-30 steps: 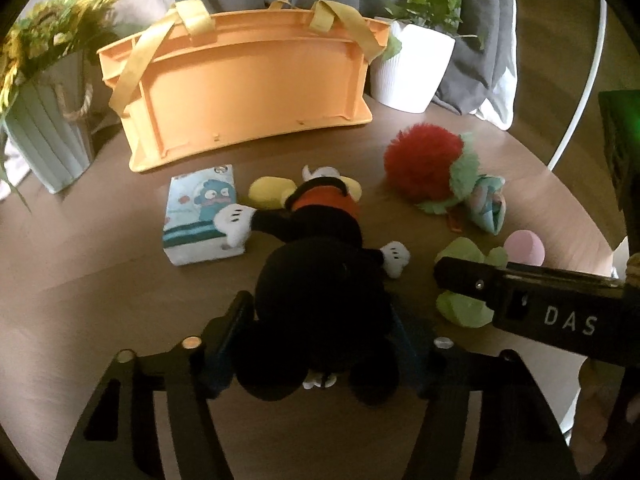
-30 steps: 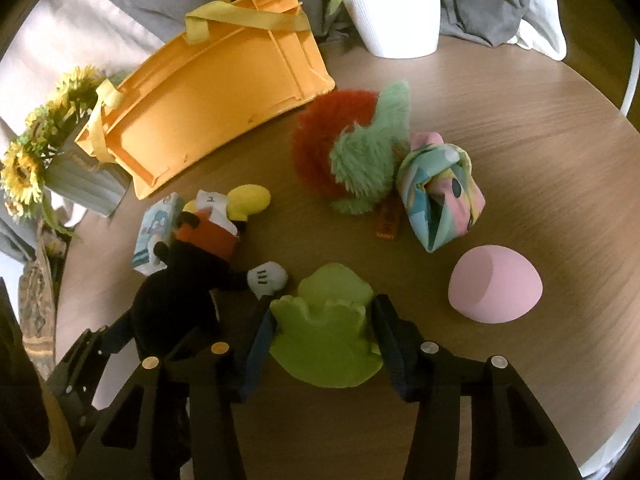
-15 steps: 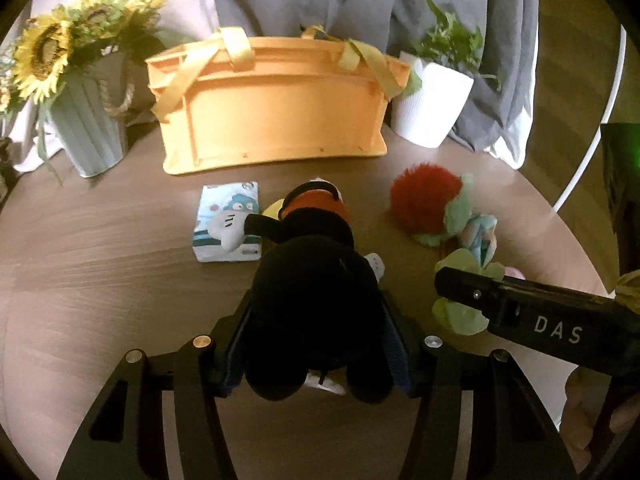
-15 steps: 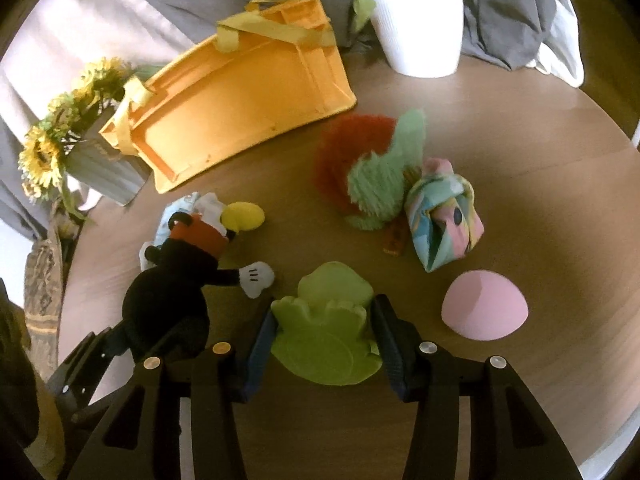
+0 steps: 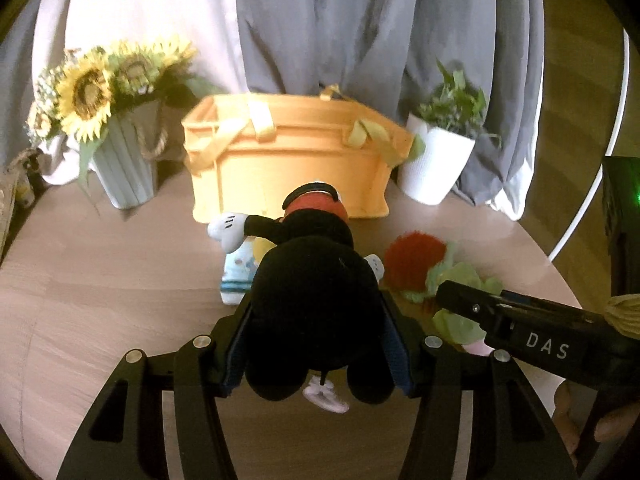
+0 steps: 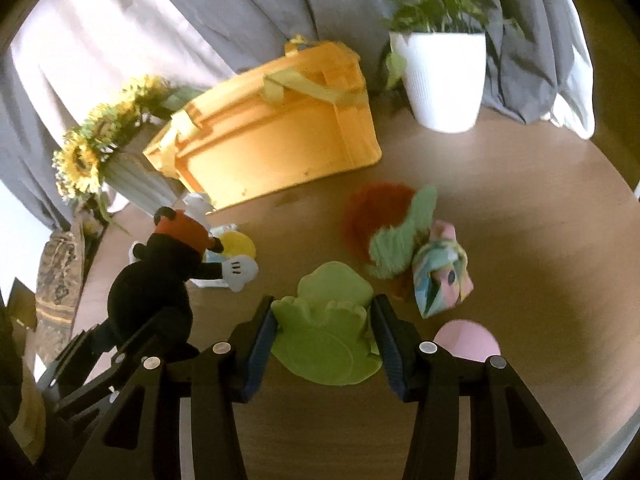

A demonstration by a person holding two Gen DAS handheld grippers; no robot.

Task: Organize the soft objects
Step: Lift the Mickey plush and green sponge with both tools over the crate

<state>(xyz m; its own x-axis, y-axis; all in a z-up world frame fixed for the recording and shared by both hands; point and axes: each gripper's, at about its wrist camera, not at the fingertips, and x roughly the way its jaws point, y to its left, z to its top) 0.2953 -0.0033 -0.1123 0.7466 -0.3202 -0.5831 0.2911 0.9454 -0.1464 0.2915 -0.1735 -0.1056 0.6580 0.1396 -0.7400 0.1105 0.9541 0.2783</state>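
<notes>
With your left gripper (image 5: 316,328) jaws pinching the black mouse plush (image 5: 316,300) and your right gripper (image 6: 326,334) jaws clamping the green frog toy (image 6: 326,340) above the counter (image 6: 520,240), the orange basket (image 5: 288,172) lies straight ahead, nearer your left.

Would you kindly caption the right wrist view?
Right gripper clamps green plush; left gripper holds mouse plush near orange basket.

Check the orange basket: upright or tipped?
Upright. The basket stands on the table with its rim and yellow handles on top, side wall facing both cameras. Contents: cannot tell.
</notes>
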